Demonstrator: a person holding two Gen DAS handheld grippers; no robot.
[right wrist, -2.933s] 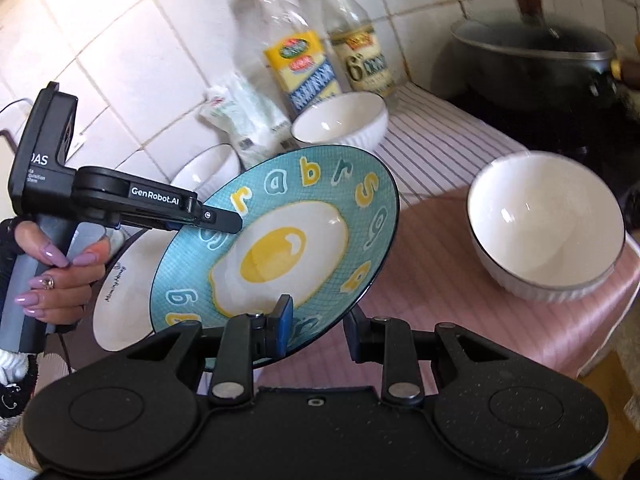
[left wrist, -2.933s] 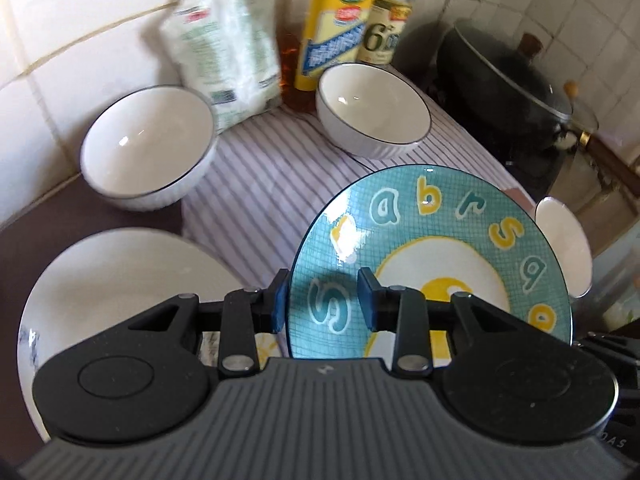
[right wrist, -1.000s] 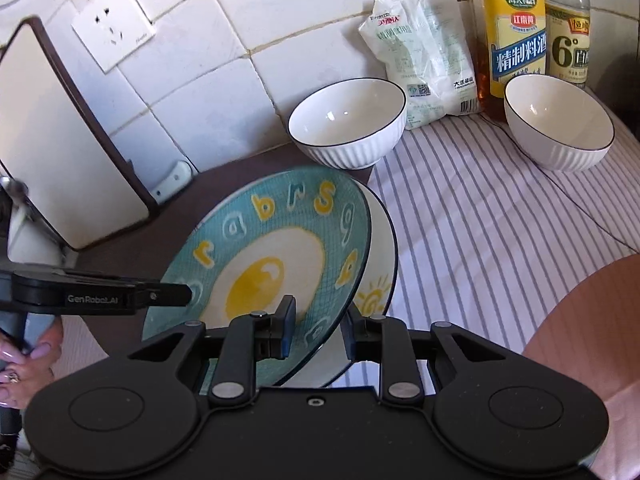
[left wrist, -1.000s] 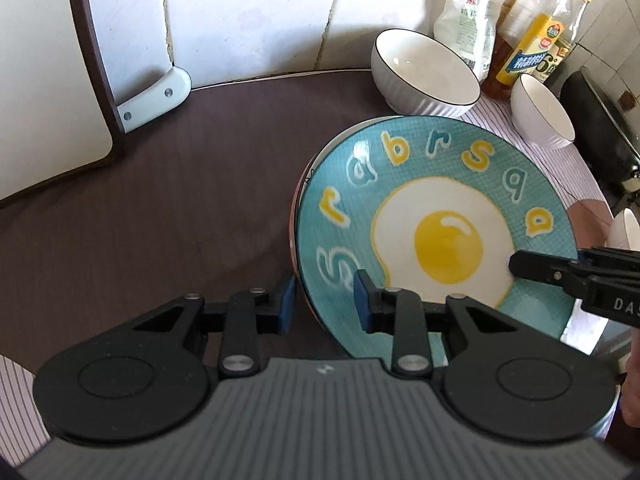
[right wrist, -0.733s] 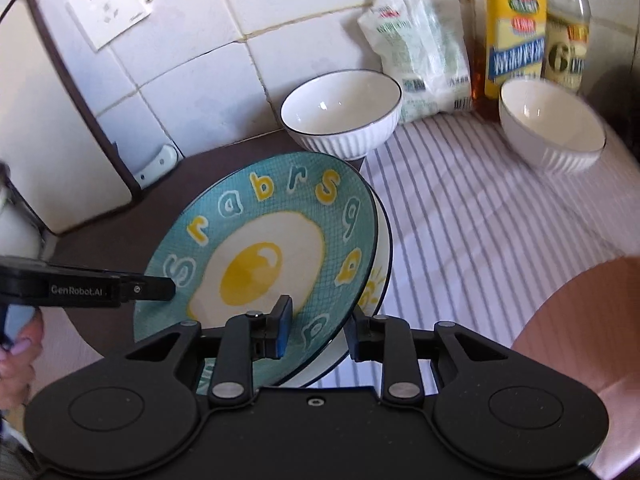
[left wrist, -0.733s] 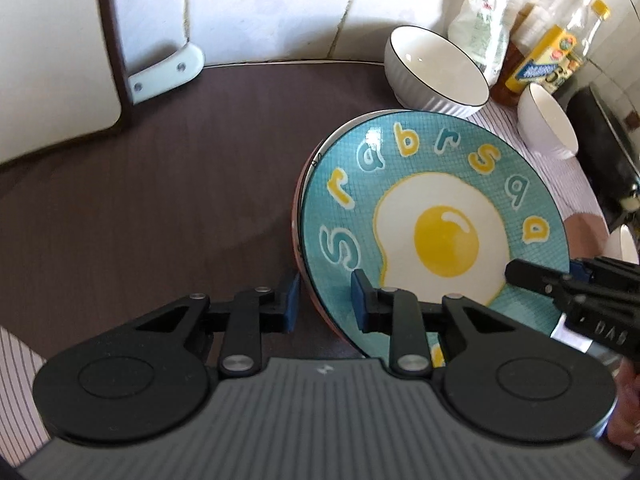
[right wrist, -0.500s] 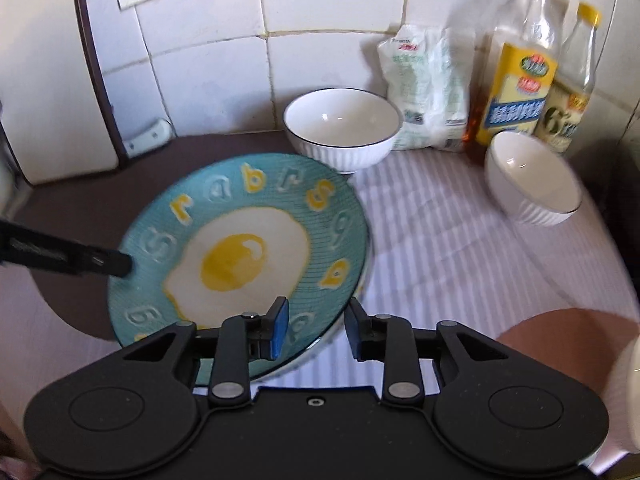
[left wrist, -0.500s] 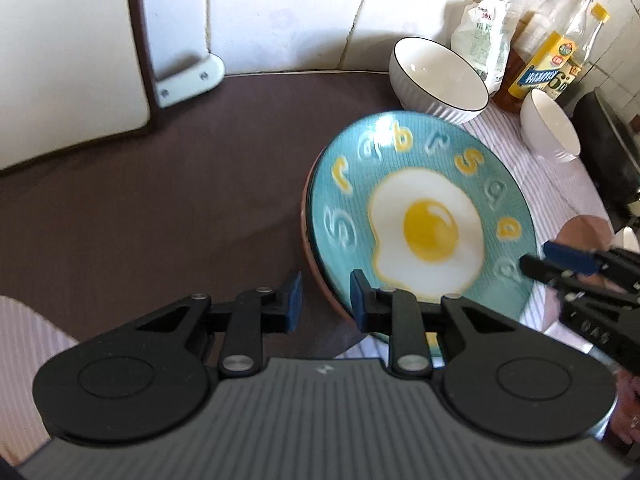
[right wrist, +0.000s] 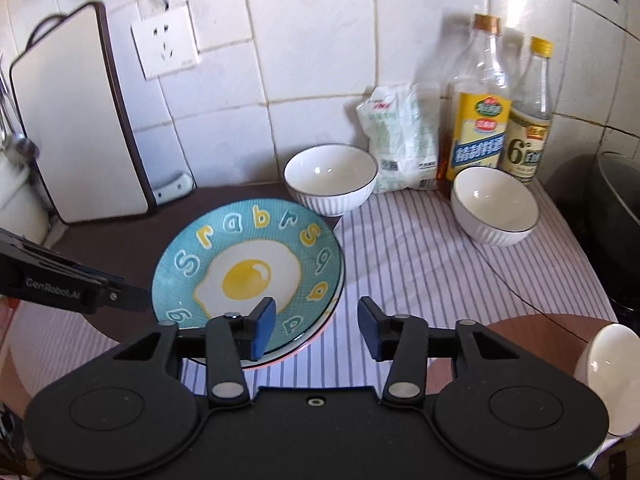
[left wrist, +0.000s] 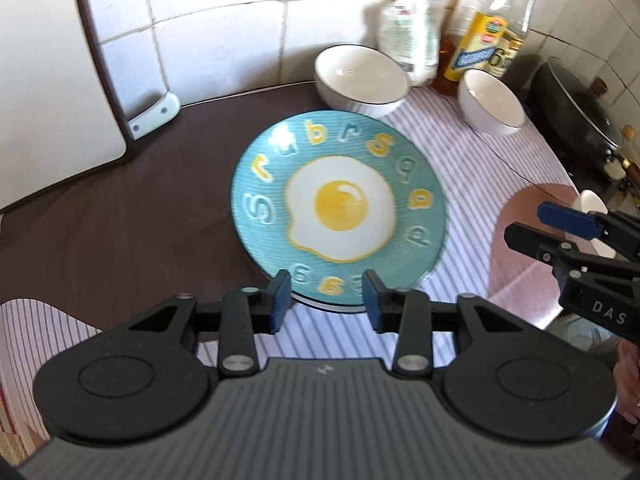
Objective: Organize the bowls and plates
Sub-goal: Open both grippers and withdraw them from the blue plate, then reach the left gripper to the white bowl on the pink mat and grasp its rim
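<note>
The egg-print plate (left wrist: pixel 340 208) lies flat on another plate on the table (left wrist: pixel 120 208), just ahead of both grippers; the two white bowls (right wrist: pixel 331 178) stand beyond it, nearer the right gripper (right wrist: pixel 316 326); left gripper (left wrist: pixel 326 300) and right gripper have fingers spread wide, holding nothing.

A glossy glaze is seen on the egg-print plate (right wrist: pixel 256 268) and the ribbed white bowls (right wrist: pixel 331 178). The surface (left wrist: pixel 100 216) is covered in matt striped cloth (right wrist: pixel 420 264) (upper right). Clear glass is suggested by the bottles (right wrist: pixel 478 104); the wall tiles (right wrist: pixel 312 32) are smooth.
</note>
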